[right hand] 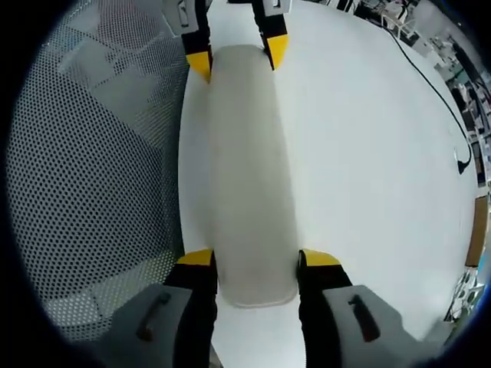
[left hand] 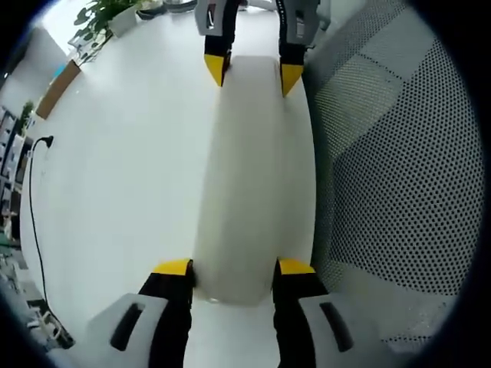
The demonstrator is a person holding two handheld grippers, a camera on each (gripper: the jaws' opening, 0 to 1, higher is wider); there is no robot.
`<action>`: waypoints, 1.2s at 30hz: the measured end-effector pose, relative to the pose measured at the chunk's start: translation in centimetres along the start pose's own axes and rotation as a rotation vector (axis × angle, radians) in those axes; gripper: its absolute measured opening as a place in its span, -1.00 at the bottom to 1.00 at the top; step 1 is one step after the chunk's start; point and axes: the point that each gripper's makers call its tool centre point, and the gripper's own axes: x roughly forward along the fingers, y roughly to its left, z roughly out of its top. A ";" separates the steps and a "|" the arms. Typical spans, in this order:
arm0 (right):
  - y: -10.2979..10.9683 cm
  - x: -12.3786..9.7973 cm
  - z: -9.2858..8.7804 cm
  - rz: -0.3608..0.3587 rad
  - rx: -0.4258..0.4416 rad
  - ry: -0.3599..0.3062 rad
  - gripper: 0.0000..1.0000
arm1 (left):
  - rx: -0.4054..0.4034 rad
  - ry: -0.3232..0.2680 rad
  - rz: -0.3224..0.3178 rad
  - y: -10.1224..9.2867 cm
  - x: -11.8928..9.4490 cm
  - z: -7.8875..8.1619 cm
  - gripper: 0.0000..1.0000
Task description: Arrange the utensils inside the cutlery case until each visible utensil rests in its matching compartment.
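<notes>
A long cream cutlery case (left hand: 257,169) with a smooth closed top lies on the white table (left hand: 130,169), near its edge. My left gripper (left hand: 234,268) clamps the case's near end, its yellow-tipped jaws pressed against both sides. My right gripper (left hand: 253,70) holds the far end the same way. In the right gripper view the case (right hand: 249,169) runs away from my right gripper (right hand: 257,259) to the left gripper (right hand: 236,55). The lid hides whatever is inside.
A grey mesh chair back (left hand: 399,169) stands close along the table's edge, beside the case (right hand: 92,153). A black cable (left hand: 31,199) trails over the table's far side. A potted plant (left hand: 103,15) and a cardboard box (left hand: 57,88) sit at the far corner.
</notes>
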 end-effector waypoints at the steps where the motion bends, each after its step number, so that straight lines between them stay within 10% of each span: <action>1: 0.0 0.0 0.0 0.004 0.001 0.002 -0.20 | -0.001 0.003 -0.001 0.0 0.0 0.0 -0.17; 11: 0.3 0.0 0.2 0.011 0.022 -0.036 -0.15 | -0.036 0.043 -0.068 -0.9 0.1 0.0 -0.14; 22: -0.8 -3.6 1.2 0.054 0.210 -0.189 0.15 | -0.081 -0.017 0.014 1.4 -3.7 -1.5 0.02; 28: -1.8 -9.9 2.0 0.077 0.460 -0.503 0.23 | -0.384 -0.331 0.131 4.5 -11.2 -1.3 -0.02; 36: -2.5 -17.0 0.7 0.061 0.764 -0.908 0.40 | -0.712 -0.811 0.366 6.7 -21.7 -4.9 0.03</action>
